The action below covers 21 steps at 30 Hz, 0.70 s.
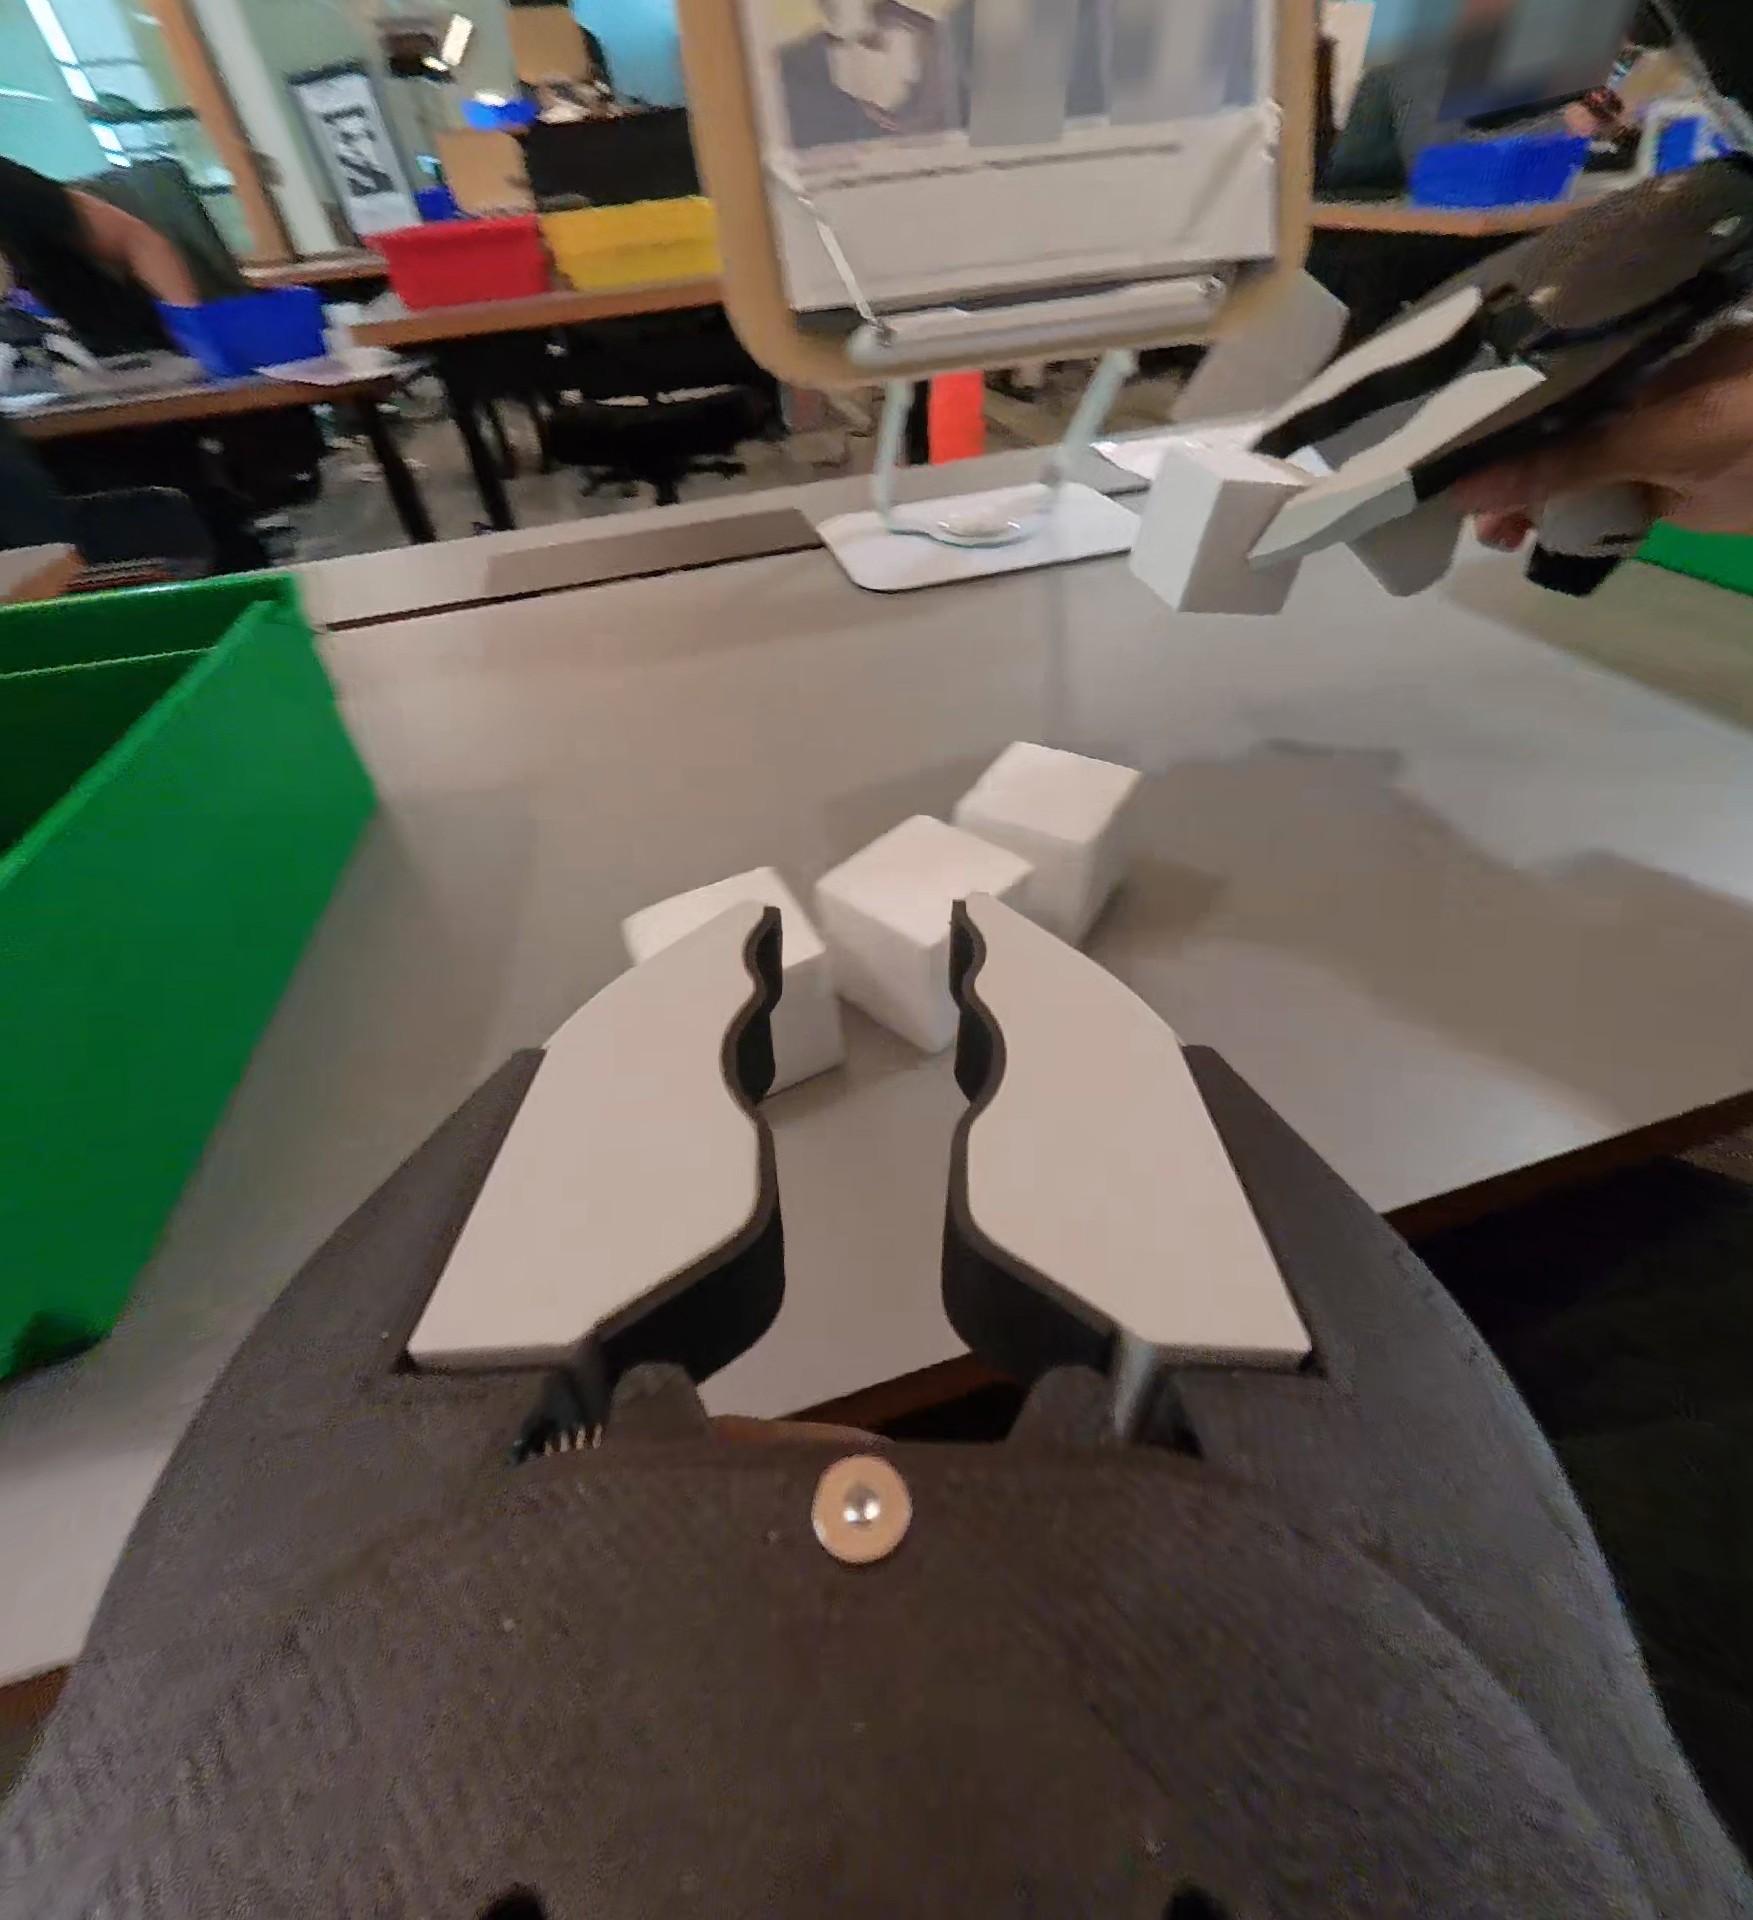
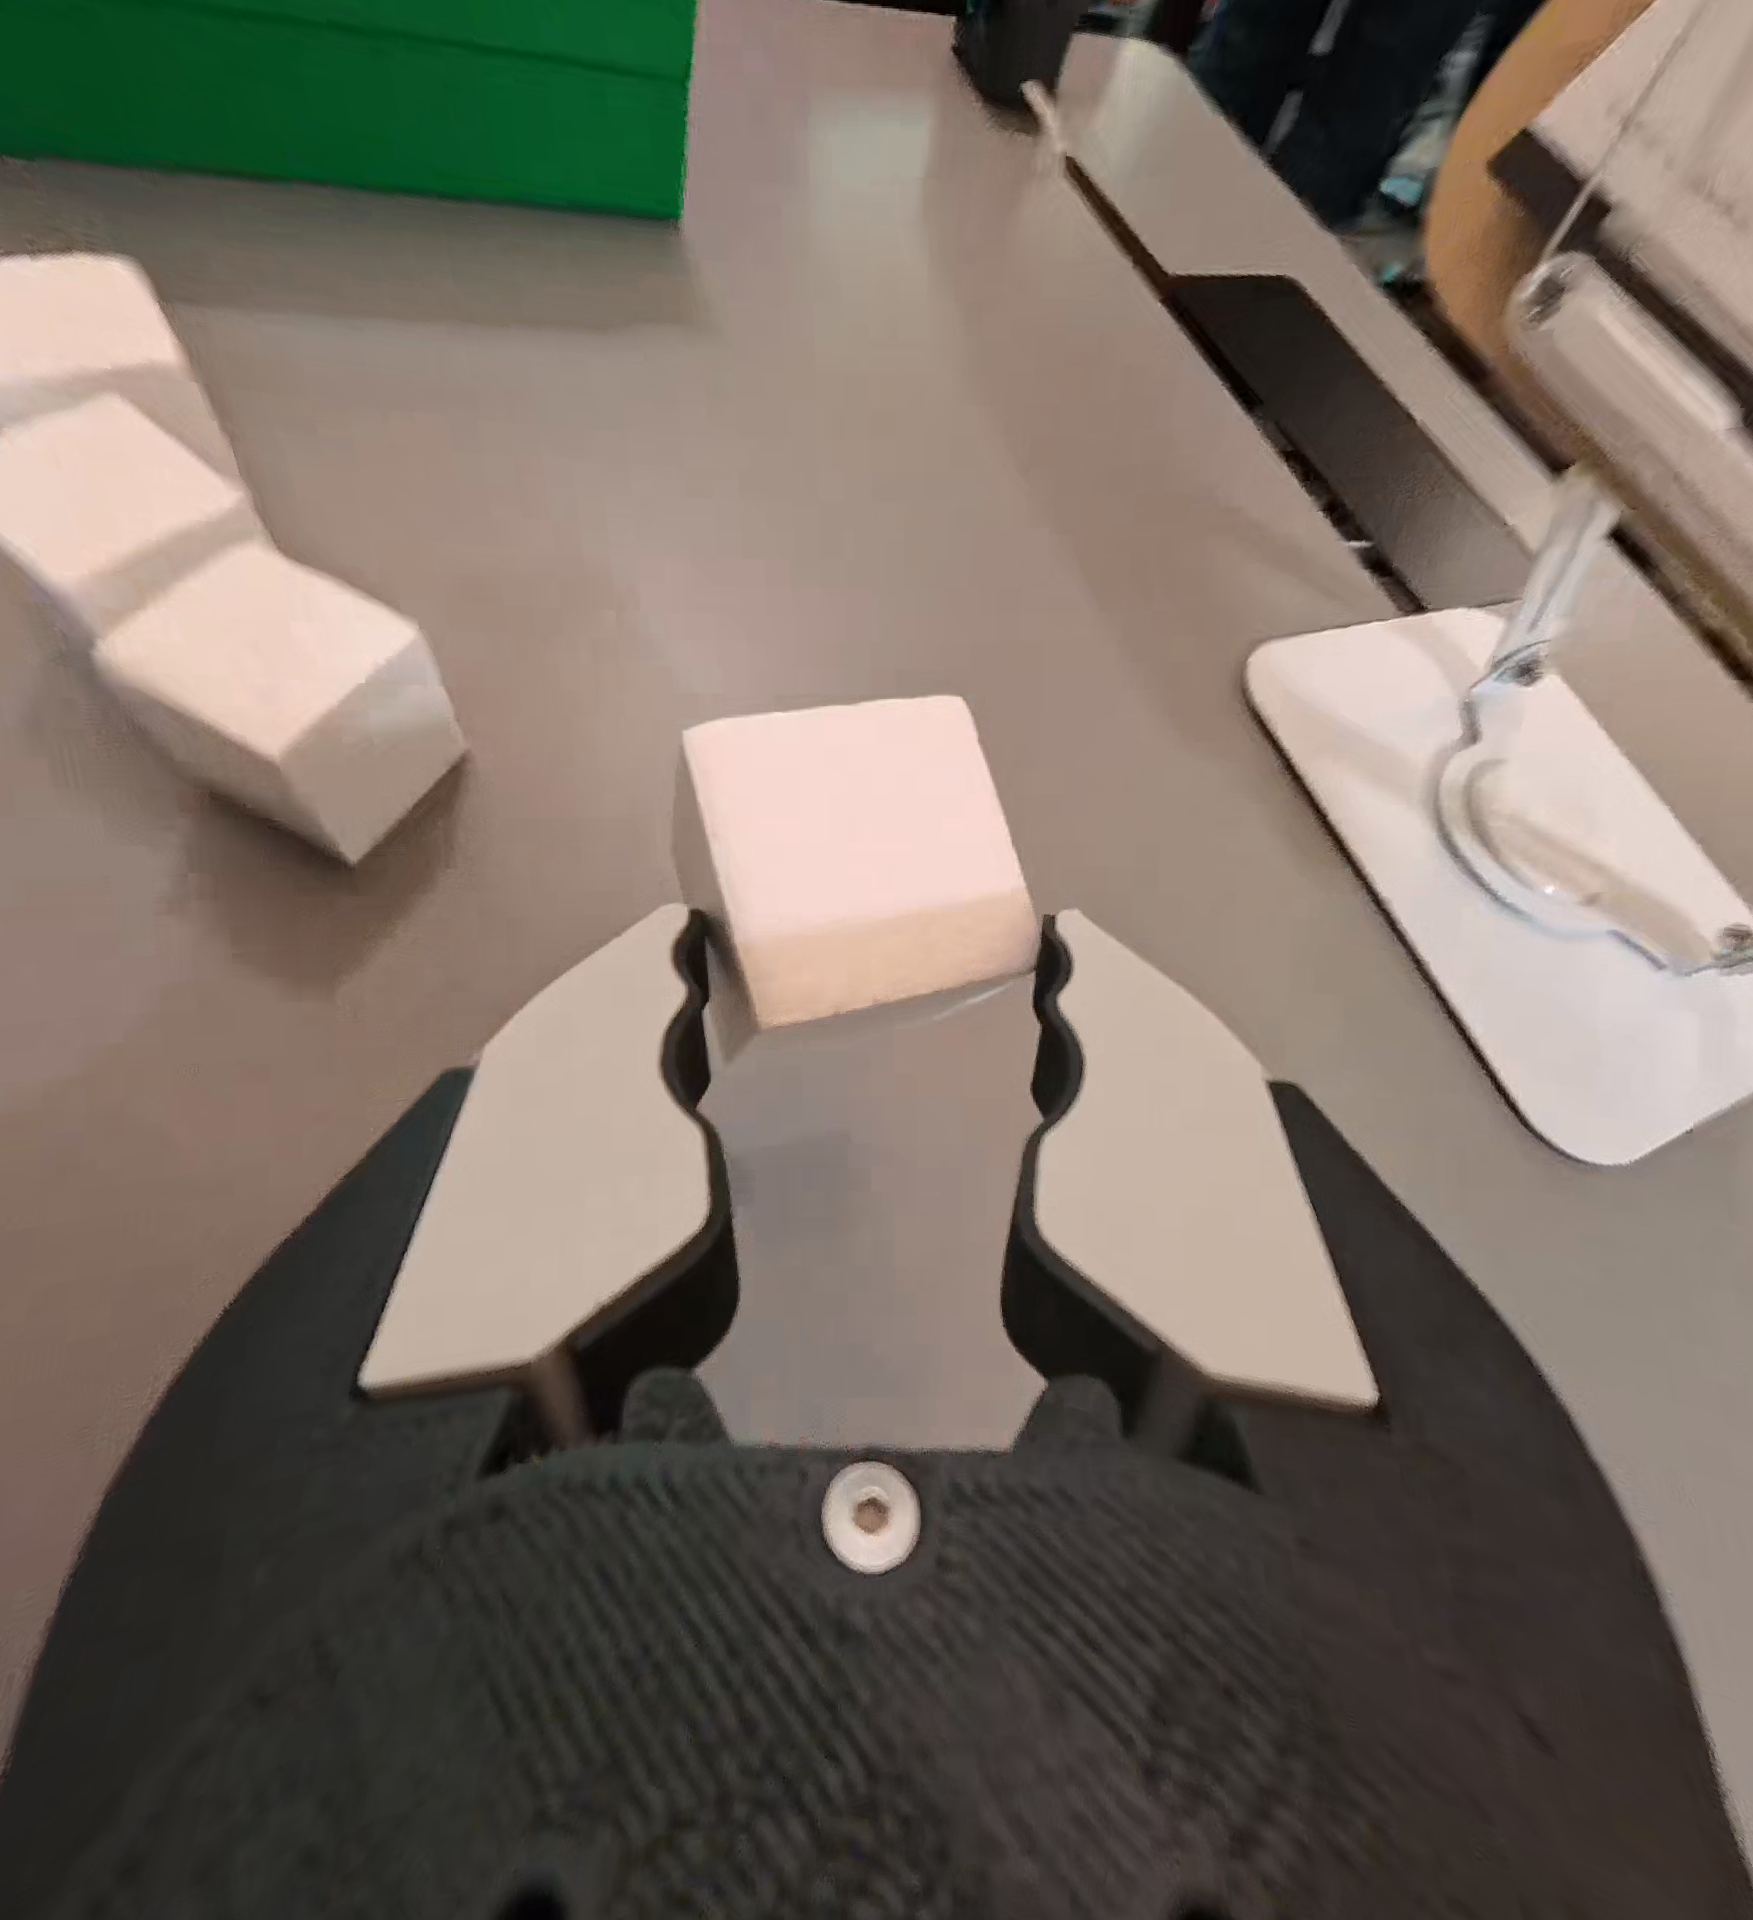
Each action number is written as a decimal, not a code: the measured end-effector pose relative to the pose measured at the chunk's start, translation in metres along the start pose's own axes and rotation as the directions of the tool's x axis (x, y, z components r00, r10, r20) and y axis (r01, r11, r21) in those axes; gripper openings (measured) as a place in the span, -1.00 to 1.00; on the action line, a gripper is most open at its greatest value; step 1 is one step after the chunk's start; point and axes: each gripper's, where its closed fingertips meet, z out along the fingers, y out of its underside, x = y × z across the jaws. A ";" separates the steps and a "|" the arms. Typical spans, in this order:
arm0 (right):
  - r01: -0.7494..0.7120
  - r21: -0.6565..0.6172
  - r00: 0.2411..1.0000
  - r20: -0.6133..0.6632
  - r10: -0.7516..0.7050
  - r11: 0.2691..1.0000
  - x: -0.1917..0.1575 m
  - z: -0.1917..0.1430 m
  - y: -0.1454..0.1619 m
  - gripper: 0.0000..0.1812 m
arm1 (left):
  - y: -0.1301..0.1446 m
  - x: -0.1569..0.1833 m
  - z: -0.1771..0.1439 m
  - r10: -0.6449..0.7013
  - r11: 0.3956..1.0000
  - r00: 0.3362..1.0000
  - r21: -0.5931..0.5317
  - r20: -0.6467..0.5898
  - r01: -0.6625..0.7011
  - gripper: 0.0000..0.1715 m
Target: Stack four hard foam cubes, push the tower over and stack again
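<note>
My right gripper (image 2: 867,951) is shut on a white foam cube (image 2: 846,836) and holds it in the air above the grey table; in the left wrist view the right gripper (image 1: 1277,499) and its cube (image 1: 1210,535) show at the upper right. Three white cubes lie in a row on the table (image 1: 591,748): a near one (image 1: 804,992), a middle one (image 1: 903,920) and a far one (image 1: 1054,831). They also show in the right wrist view (image 2: 269,696). My left gripper (image 1: 861,925) is open and empty, just above and behind the near two cubes.
A green bin (image 1: 124,914) stands on the left of the table (image 2: 311,94). A framed board on a white stand base (image 1: 976,530) stands at the back (image 2: 1526,883). The table's front edge (image 1: 1474,1184) runs at the right. Desks with coloured bins and a person are behind. About 30 cm separates my left fingertips from my right.
</note>
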 end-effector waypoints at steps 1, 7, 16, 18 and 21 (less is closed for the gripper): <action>0.013 0.001 0.998 0.056 -0.013 1.000 -0.004 -0.001 0.007 -0.32 | 0.000 0.011 0.009 0.009 1.000 0.999 -0.008 -0.031 -0.009 -0.64; 0.167 -0.058 0.983 0.091 -0.162 0.984 -0.001 0.006 0.029 -0.32 | -0.016 0.072 0.071 -0.061 0.997 0.963 0.020 -0.262 0.068 -0.72; 0.009 -0.129 0.998 0.066 -0.001 0.992 -0.016 0.000 0.060 -0.32 | -0.016 0.090 0.096 -0.094 0.995 0.904 -0.016 -0.417 0.097 -0.66; 0.013 -0.129 0.999 0.052 -0.006 0.992 -0.015 -0.002 0.065 -0.32 | -0.011 0.089 0.096 -0.092 0.996 0.899 -0.033 -0.428 0.086 -0.65; 0.010 -0.144 0.999 0.054 -0.003 0.989 -0.015 0.000 0.069 -0.32 | -0.004 0.089 0.096 -0.097 0.995 0.891 -0.072 -0.443 0.072 -0.62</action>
